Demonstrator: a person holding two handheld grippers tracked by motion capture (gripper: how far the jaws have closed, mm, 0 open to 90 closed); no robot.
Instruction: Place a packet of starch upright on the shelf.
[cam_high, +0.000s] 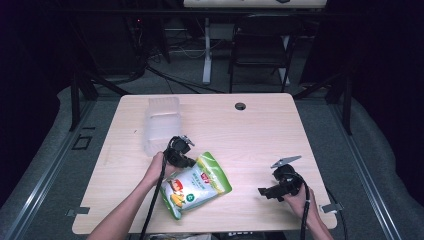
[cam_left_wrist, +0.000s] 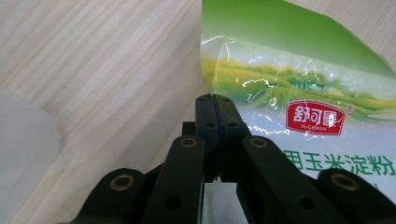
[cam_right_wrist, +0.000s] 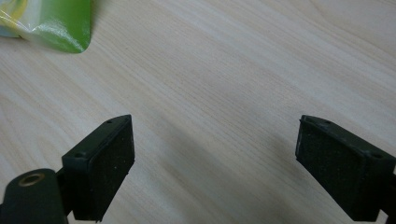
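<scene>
A green and white snack bag (cam_high: 197, 186) with a red label lies on the wooden table (cam_high: 260, 135), near the front edge. My left gripper (cam_high: 189, 162) is at the bag's upper left edge. In the left gripper view its jaws (cam_left_wrist: 215, 105) are pressed together on the edge of the bag (cam_left_wrist: 303, 88). My right gripper (cam_high: 265, 192) rests on the table to the right of the bag, apart from it. It stands open (cam_right_wrist: 215, 163) over bare wood, and a green corner of the bag (cam_right_wrist: 56, 23) shows at the upper left.
A translucent plastic container (cam_high: 161, 125) lies on the table just behind my left hand, and its pale side (cam_left_wrist: 23, 149) shows in the left gripper view. A cable hole (cam_high: 240, 106) sits near the far edge. A dark chair (cam_high: 260, 45) stands beyond the table.
</scene>
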